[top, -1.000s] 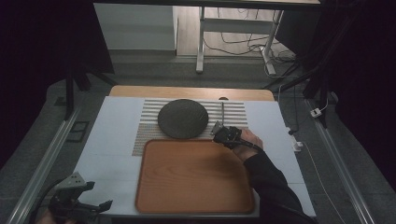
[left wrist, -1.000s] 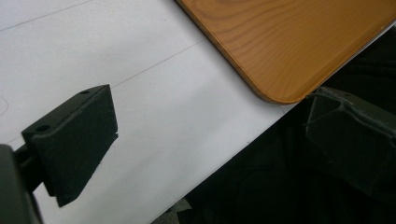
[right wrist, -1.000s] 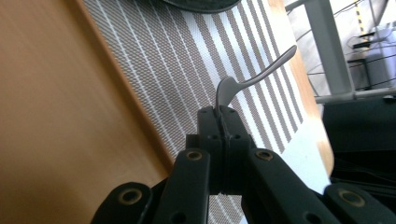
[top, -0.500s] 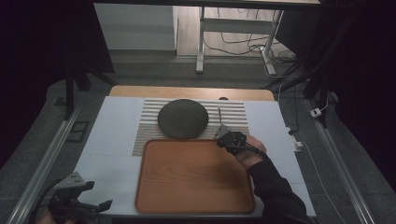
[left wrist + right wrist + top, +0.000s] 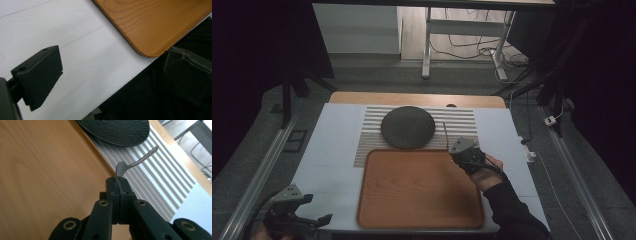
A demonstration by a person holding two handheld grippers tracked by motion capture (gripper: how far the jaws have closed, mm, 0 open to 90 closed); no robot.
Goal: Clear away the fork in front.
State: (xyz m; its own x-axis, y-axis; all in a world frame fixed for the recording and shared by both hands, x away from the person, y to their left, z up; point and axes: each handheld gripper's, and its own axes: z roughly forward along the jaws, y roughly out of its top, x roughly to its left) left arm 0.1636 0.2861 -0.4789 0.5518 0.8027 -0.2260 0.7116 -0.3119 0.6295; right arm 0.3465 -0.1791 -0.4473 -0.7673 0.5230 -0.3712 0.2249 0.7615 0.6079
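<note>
One spoon (image 5: 135, 162), thin and metal, pinched by its bowl end between the closed jaws of the right gripper (image 5: 117, 182); handle sticks out past the jaw tips, tilted up over the striped mat (image 5: 160, 177). In the high view the spoon (image 5: 445, 134) rises just ahead of the right gripper (image 5: 462, 152). Dark round plate (image 5: 407, 127) lies on the mat, ahead and to that gripper's left. Wooden tray (image 5: 412, 190) sits right beside and under it, on the white tabletop (image 5: 329, 150). Left gripper (image 5: 294, 217) well apart at the table's near corner, jaws spread wide, nothing between them.
</note>
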